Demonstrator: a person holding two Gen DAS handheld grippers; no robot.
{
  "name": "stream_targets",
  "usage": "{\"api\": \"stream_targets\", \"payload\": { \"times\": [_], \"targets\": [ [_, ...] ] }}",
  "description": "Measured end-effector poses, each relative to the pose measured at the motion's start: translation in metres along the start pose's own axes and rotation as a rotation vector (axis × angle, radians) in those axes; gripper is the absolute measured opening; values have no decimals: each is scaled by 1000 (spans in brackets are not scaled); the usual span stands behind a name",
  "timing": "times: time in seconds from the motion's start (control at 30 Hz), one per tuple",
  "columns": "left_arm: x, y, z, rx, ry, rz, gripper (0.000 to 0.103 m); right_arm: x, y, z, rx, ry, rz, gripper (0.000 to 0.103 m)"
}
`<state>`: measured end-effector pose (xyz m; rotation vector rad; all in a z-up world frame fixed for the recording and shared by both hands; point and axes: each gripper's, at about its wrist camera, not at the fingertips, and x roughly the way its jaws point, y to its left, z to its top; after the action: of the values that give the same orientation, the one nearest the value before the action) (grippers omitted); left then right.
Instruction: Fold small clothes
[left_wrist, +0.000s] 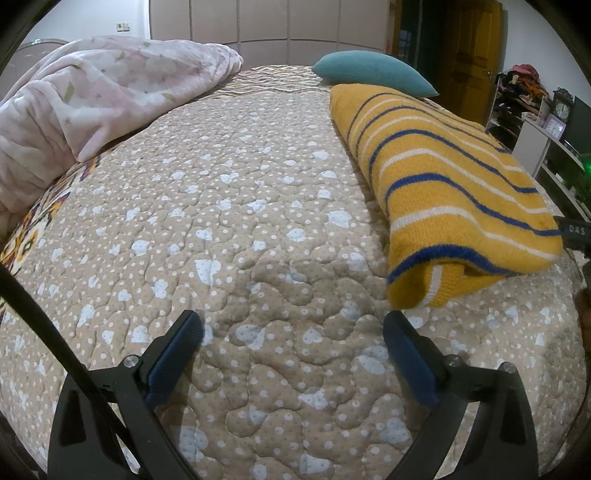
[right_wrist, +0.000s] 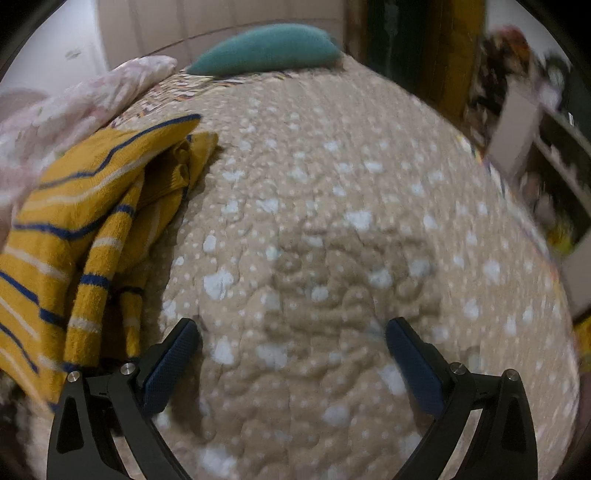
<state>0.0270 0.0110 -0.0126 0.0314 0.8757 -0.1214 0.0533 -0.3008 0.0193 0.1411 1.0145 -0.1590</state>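
Both the left gripper (left_wrist: 291, 330) and right gripper (right_wrist: 291, 338) gape wide, empty; the folded striped sweater (left_wrist: 443, 177) lies between them, long axis running away, nearer the right gripper

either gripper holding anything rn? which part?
Nothing held. Left gripper and right gripper are both open over the quilt; the folded yellow striped garment lies free.

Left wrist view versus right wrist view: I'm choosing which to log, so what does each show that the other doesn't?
Only the left wrist view shows the yellow striped sweater as a neat folded bundle, its top smooth, plus a clock on the shelves. Only the right wrist view shows the sweater's loose side, with bunched layers and a sleeve hanging. Both share the quilted bedspread, teal pillow, pink blanket, and open, empty grippers: left gripper, right gripper.
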Motion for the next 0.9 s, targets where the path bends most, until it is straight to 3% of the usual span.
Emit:
{"api": "stream_targets", "payload": {
  "times": [0.17, 0.9],
  "targets": [
    [0, -1, 0, -3, 1, 9, 100, -9, 3, -16, -2, -74, -17, 103],
    [4, -3, 2, -9, 15, 37, 103, -12, 8, -19, -6, -97, -35, 103]
  ]
}}
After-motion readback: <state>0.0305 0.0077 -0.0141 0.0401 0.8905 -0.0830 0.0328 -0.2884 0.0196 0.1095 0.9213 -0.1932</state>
